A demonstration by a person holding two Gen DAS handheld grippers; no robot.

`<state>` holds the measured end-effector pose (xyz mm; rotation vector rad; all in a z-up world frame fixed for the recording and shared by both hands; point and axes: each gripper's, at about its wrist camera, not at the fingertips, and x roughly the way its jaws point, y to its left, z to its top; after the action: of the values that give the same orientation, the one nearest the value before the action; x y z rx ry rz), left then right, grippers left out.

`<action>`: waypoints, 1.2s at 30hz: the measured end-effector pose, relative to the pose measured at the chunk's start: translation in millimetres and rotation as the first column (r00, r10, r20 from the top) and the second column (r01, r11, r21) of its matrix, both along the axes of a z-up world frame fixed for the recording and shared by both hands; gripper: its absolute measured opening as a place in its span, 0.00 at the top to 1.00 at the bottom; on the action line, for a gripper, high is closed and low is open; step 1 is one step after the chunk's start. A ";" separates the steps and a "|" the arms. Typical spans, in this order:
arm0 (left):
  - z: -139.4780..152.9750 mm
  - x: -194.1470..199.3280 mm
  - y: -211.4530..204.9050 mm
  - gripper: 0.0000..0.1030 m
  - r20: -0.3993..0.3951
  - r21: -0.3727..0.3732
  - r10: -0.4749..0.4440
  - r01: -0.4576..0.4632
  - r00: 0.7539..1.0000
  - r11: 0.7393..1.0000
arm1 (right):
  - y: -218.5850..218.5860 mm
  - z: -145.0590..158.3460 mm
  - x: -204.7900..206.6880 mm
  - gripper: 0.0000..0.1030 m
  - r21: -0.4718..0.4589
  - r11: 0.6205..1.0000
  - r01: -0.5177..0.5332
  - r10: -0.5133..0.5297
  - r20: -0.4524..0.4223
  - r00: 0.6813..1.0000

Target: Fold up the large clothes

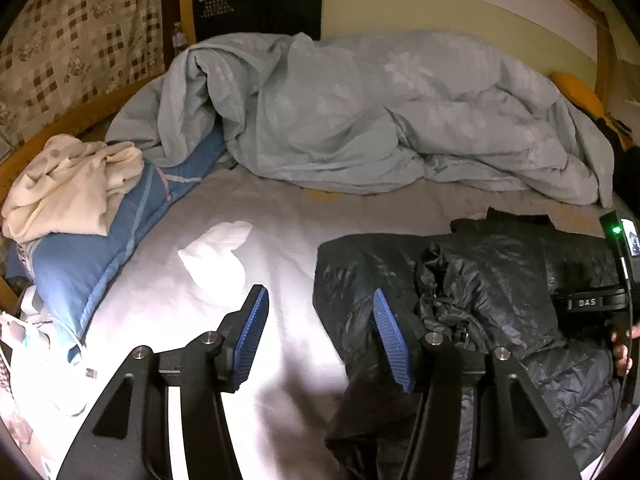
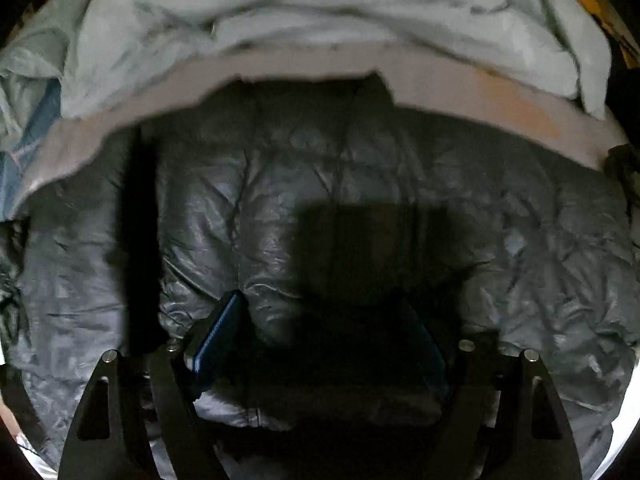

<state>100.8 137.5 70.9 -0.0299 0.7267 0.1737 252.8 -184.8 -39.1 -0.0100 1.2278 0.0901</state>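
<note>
The left hand-held gripper (image 1: 320, 300) sits closest to its camera, blue-padded fingers (image 1: 252, 332) spread wide apart with nothing between them. Its left finger hangs over the pale bed sheet (image 1: 168, 300); its right finger overlaps the left edge of the black puffer jacket (image 1: 500, 272). The right hand-held gripper (image 2: 328, 320) is low over the same jacket (image 2: 248, 208), its fingers also apart, with quilted fabric bulging up between them; the right finger is lost in shadow, so I cannot tell whether either pad actually presses the cloth.

By size: the bed takes up most of both views, its sheet brightly lit in the middle. A crumpled grey-blue duvet (image 1: 380, 112) is heaped along the far side, just beyond the jacket's upper edge, with a strip of sheet between them. The jacket lies spread on the near right part of the bed, shiny and creased, one crumpled fold bunched on top near its left side. A blue pillow (image 1: 100, 248) lies at the left edge with a cream garment (image 1: 68, 188) piled on it. A small white cloth (image 1: 218, 250) rests on the sheet, left of the jacket and apart from it.
</note>
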 end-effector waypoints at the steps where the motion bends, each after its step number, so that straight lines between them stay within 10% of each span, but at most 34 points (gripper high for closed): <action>1: -0.8 0.9 -0.7 0.46 -0.004 -0.002 -0.001 0.001 1.000 1.000 | 1.1 -0.8 -0.1 0.43 -0.003 1.000 -0.010 0.010 0.005 1.000; 2: -1.3 1.7 -2.0 0.46 -0.004 -0.001 -0.004 0.004 1.000 1.000 | 2.6 0.3 -0.8 0.64 -0.008 1.000 -0.015 0.015 0.013 1.000; 5: -3.3 4.1 -7.6 0.46 -0.007 0.024 -0.014 0.014 1.000 1.000 | 10.3 8.2 -5.2 0.86 0.003 0.998 -0.068 0.068 0.052 0.996; 21: -3.4 3.6 -13.6 0.46 -0.014 0.005 -0.046 0.046 0.999 0.999 | 56.9 20.5 -53.8 0.87 0.051 0.943 -0.329 0.328 0.028 0.944; 24: -1.4 3.1 -10.8 0.46 -0.008 -0.006 -0.042 0.042 0.999 0.999 | 51.2 21.1 -51.7 0.74 -0.021 0.964 -0.263 0.264 0.046 0.963; 27: 0.6 2.3 -8.7 0.46 0.002 -0.022 -0.047 0.047 0.999 0.999 | 40.1 37.9 -49.6 0.40 -0.038 0.986 -0.164 0.168 0.167 0.972; 33: 3.5 1.7 -5.2 0.45 0.016 -0.047 -0.049 0.050 0.999 0.998 | 41.0 81.8 -53.1 0.40 0.087 0.982 -0.166 0.125 0.353 0.927; 36: 4.8 0.7 -4.6 0.43 0.026 -0.059 -0.052 0.053 0.998 0.997 | 52.8 78.2 -41.1 0.39 0.226 0.940 -0.255 0.185 0.292 0.938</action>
<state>101.6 132.9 75.7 -0.0699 0.7075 0.1011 211.6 -132.0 39.1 0.0668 0.9325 0.4355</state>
